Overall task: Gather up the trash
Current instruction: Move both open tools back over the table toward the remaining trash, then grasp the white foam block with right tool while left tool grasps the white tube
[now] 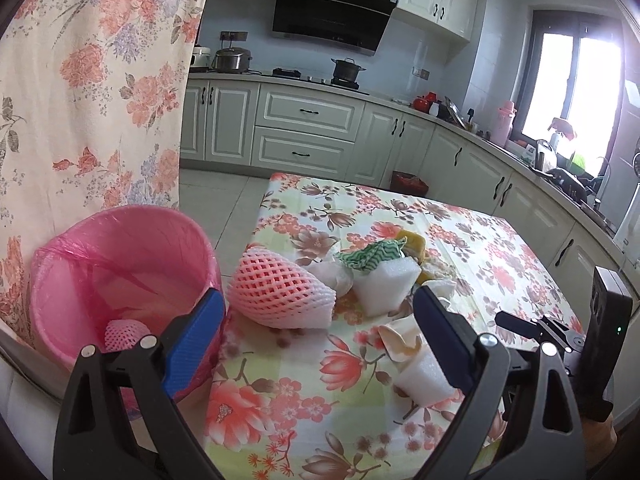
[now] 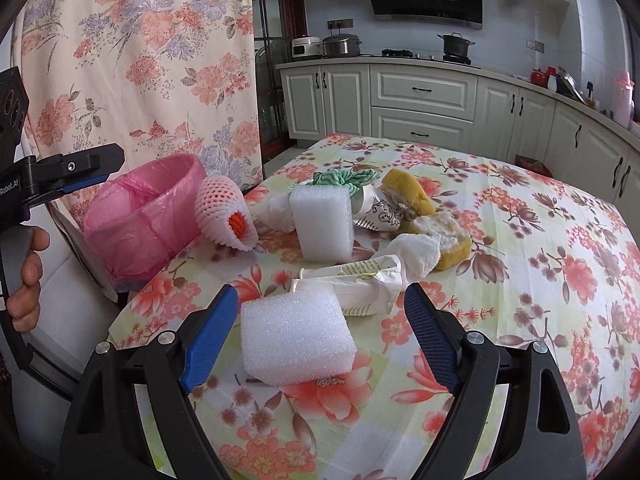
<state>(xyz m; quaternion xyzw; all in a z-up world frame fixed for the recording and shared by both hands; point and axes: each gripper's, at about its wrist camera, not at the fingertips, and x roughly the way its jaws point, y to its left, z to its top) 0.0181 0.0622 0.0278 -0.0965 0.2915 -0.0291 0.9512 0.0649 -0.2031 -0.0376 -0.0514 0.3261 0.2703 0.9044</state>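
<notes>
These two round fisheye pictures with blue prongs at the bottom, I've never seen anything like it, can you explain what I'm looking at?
No robot here: a person holds a hand-held two-finger gripper in each hand, and each carries a camera looking forward along its blue fingers. One picture comes from the left gripper, the other from the right gripper. Both are open and hold nothing.

They look at a table with a floral tablecloth in a kitchen. On it lies a pile of trash: a pink foam fruit net, two white foam blocks, one standing and one lying between the right gripper's fingers, crumpled paper wrappers, a white tissue, a green-striped cloth and yellow sponge pieces.

Beside the table stands a bin with a pink bag; one pink net already lies inside.
</notes>
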